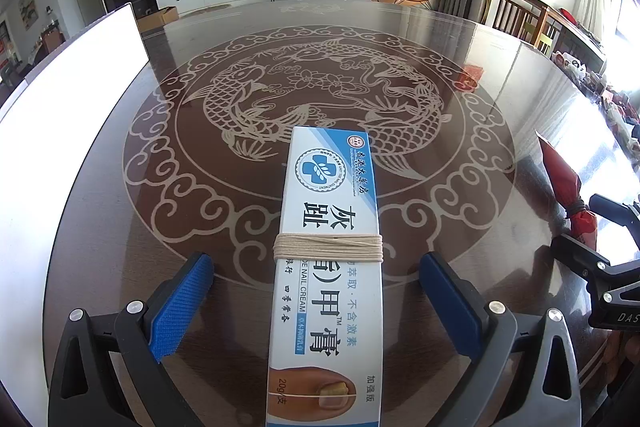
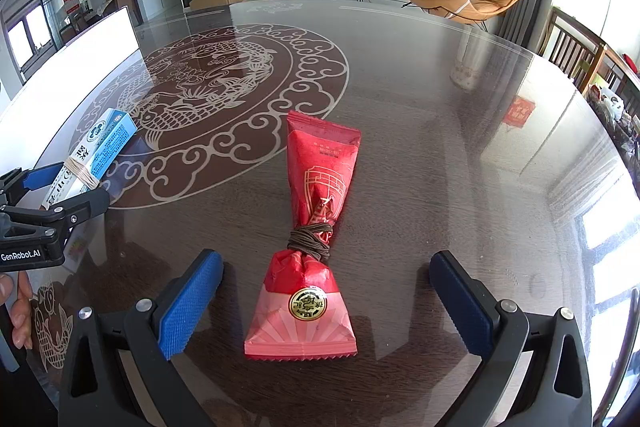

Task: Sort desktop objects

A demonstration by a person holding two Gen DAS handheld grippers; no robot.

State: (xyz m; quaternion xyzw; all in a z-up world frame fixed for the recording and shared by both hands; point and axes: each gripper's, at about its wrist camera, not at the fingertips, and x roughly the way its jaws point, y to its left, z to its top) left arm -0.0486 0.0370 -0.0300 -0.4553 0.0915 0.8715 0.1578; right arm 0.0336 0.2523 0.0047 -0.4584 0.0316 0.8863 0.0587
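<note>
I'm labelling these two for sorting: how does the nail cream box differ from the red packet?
The nail cream box is a rigid, straight-edged white and blue carton; the red packet is a soft wrapper pinched in at its waist. The box is bound with pale cream string, the packet with dark brown cord. Both lie flat on the glass-topped table, each between an open gripper's fingers, ungrasped.

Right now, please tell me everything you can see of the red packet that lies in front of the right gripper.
The red packet is a glossy wrapper, like foil or plastic, with crimped zigzag ends. Brown cord is wound several times round its middle and pinches it into a waist. The near part fans wide, pink at the bottom with a round gold seal; the far part bears a gold line pattern. It lies flat on the dark glossy table, lengthwise between the open fingers of the right gripper, which do not touch it.
</note>
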